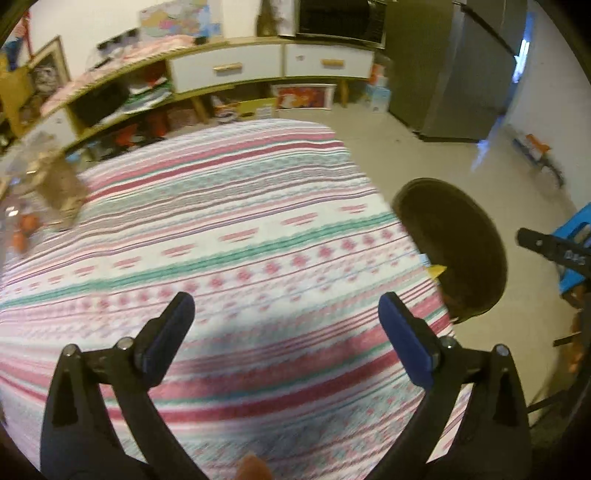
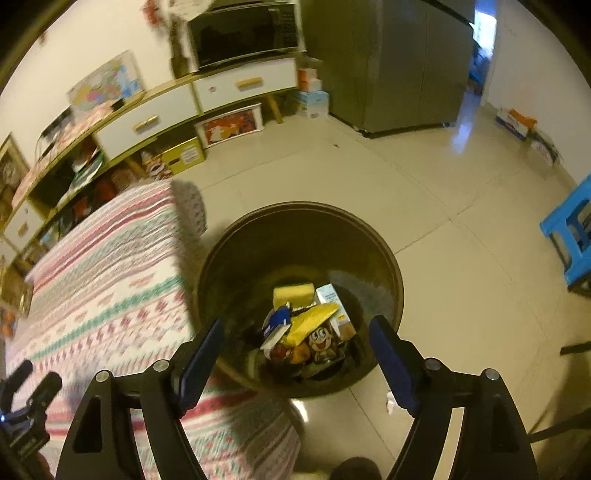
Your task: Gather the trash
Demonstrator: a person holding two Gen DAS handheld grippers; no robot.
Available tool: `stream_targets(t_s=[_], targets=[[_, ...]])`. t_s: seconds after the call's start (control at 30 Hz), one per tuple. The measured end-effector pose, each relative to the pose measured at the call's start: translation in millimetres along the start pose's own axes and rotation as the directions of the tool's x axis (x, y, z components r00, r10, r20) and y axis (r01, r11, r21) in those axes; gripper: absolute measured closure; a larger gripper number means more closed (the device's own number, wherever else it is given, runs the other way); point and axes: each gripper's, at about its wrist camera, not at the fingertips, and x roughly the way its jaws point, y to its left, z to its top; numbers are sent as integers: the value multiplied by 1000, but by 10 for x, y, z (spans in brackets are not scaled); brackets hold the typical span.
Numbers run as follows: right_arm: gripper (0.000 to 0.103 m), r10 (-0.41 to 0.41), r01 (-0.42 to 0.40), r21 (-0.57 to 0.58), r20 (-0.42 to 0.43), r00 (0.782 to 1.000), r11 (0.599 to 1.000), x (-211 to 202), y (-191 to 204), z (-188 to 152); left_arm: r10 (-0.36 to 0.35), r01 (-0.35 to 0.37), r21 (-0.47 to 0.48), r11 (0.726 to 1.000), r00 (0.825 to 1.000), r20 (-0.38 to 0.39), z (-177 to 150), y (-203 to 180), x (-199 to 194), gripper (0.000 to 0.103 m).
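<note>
A dark round trash bin (image 2: 236,251) stands on the floor beside the table. It holds several pieces of trash: a yellow sponge (image 2: 293,293), a yellow wrapper (image 2: 310,323), a cartoon snack packet (image 2: 321,341) and a small carton (image 2: 332,299). My right gripper (image 2: 297,328) is open and empty, held above the bin's mouth. My left gripper (image 1: 286,306) is open and empty above the striped tablecloth (image 1: 221,229). The bin also shows in the left wrist view (image 1: 454,243) at the table's right edge. The left gripper shows at the right wrist view's lower left (image 2: 26,398).
A brown crumpled bag and clear plastic (image 1: 55,192) sit at the table's far left. A low cabinet with drawers (image 1: 229,70) lines the wall, a microwave (image 2: 243,33) on it. A grey fridge (image 2: 391,62) stands behind. A blue stool (image 2: 569,229) is at right.
</note>
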Motion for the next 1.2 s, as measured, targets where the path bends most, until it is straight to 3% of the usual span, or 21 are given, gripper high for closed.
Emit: stream_targets(t_s=[0.1,0.3,0.5,0.63,0.7,0.77,0.83,1.03,1.2], targets=[[16,13,-11,-78,31,999,997,-284,242,-101,68,-68,4,998,997,39,-97,140,-283,1],[10,65,-28,-222,161,985,975,-878,656,-454,91,-87,-32,996,985,149,-325,364,-870,0],[2,161,-85,-291,250,955,953,-1203,856,-921,199,-169,-136,976,950,242,-671,661,-1283,0],[2,240,-149,-328,256,937,933,-1245,997,-1058,190,-135,-231,964,953,236,-790,885,-1377,0],[1,252,-130,-356,322,912,925,-1356,1072,-1128,196,-132,-252,959,949,247,-803,933,-1401,0],[0,246,-104,-370,362,899,923,-1420,1120,-1173,212,-139,-263,955,938,274,-835,941,-1432,0],[0,243,-88,-379,386,890,921,-1446,1164,-1189,203,-133,-253,958,940,273,-860,910,-1415,0],[0,239,-84,-400,355,904,913,-1370,1256,-1230,195,-137,-214,967,941,277,-945,808,-1396,0],[0,243,-80,-411,362,900,908,-1395,1263,-1266,196,-137,-214,967,937,289,-982,778,-1432,0]])
